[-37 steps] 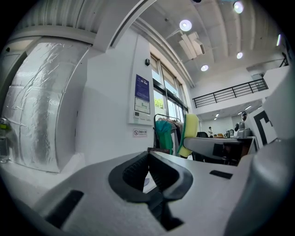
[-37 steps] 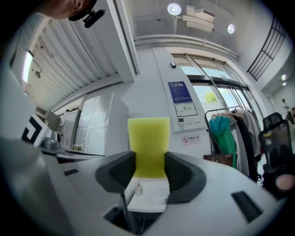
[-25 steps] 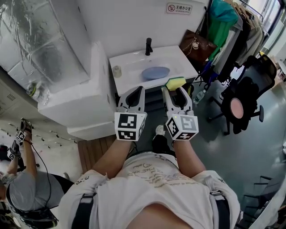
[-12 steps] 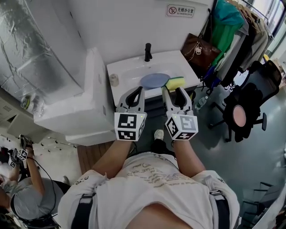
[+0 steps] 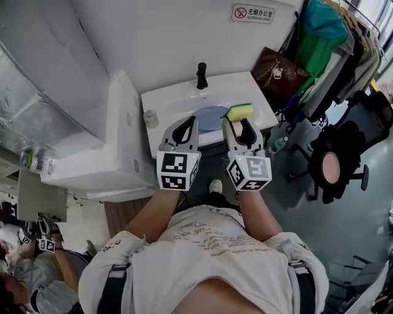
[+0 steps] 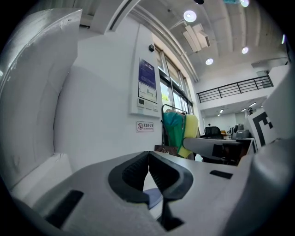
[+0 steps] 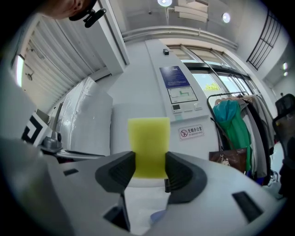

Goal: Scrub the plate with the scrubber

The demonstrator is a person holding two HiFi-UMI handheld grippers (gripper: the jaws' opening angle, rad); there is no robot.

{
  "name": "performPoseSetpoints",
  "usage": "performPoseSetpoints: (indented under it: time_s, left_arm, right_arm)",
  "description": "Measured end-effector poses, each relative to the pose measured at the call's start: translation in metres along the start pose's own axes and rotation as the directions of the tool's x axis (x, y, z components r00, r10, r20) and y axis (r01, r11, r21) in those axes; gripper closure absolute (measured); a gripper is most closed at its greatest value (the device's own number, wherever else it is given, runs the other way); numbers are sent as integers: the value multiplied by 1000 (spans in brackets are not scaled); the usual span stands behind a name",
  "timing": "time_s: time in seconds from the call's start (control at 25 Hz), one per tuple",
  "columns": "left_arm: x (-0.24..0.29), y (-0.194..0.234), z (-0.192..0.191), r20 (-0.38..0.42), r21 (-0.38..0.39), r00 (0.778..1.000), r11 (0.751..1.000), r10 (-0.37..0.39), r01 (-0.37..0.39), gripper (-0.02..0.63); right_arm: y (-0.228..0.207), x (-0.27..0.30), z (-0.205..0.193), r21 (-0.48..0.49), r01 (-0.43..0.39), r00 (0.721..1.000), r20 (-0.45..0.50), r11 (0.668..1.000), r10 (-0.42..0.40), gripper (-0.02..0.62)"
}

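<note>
An open office space: a swivel chair (image 5: 334, 167), a loaded clothes rack (image 5: 324, 38), a no-smoking wall sign (image 5: 252, 12) (above a white washbasin (image 5: 175, 104)).

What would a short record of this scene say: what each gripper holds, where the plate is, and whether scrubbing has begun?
Left gripper: jaws shut, nothing between them
Right gripper: shut on the yellow scrubber
Plate: blue, lying in the white sink
Tap: black, at the back of the sink
Scrubbing: not begun; scrubber not yet on the plate
</note>
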State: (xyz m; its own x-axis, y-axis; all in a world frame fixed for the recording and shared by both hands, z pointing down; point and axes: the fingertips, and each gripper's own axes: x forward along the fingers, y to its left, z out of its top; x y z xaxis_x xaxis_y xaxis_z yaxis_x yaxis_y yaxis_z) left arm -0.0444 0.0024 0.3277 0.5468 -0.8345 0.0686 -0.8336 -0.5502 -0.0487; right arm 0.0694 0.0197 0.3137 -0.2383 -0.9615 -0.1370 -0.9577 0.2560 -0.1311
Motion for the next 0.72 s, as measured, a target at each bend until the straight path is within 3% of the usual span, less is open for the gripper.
performPoseSetpoints:
  time_s: [0.72]
  left_arm:
    - [145,40,-23,-109,-45,991,996,74,-80,586]
  right_arm:
    - [-90,126,-36,-8,-91,990,-105,996,89,390]
